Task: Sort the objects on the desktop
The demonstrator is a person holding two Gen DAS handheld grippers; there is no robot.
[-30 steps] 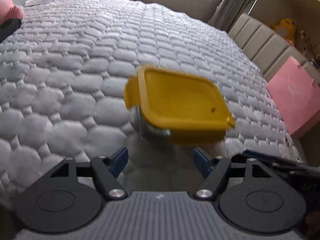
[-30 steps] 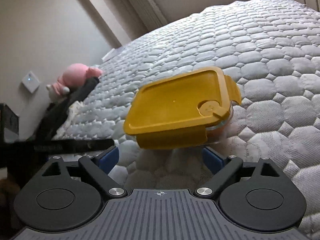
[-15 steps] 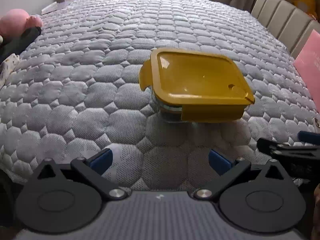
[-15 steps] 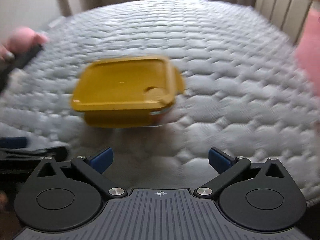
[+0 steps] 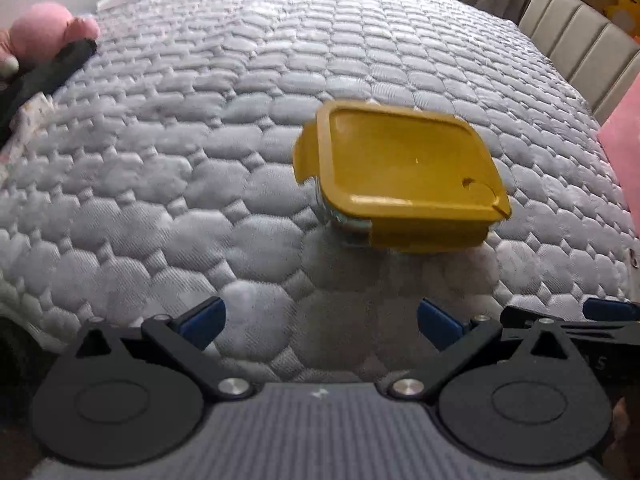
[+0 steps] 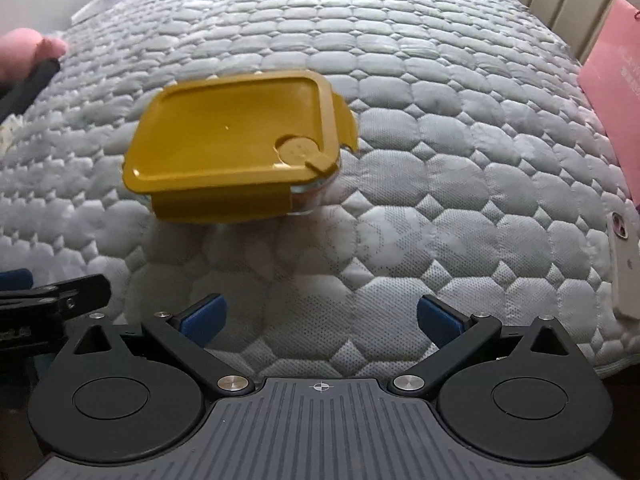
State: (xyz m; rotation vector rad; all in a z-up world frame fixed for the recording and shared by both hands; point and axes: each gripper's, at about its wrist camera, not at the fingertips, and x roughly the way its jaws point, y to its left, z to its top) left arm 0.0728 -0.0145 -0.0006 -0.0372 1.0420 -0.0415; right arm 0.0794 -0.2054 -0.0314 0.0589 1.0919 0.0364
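Container point(image 5: 404, 184) with its yellow lid point(image 6: 236, 140) clipped on sits flat on the quilted bed point(image 5: 200, 184), free of both grippers; left gripper point(image 5: 320, 320) and right gripper point(image 6: 320, 316) hang short of it, fingers spread wide, grasping nothing; probably just set down. Pink toy point(image 5: 40, 32), pink bag point(image 6: 612, 92) and phone point(image 6: 628, 264) lie well apart; nothing blocks it.

My left wrist camera is looking steeply down past my left tongs point(image 5: 321, 320) onto the quilted mattress point(image 5: 160, 200), with the yellow-lidded container point(image 5: 400, 176) lying ahead and right of them. My right wrist camera is facing likewise over my right tongs point(image 6: 321, 320), the container point(image 6: 236, 148) ahead and left. Both views are sharing the container, the mattress and the pink plush point(image 5: 44, 34) at far left.
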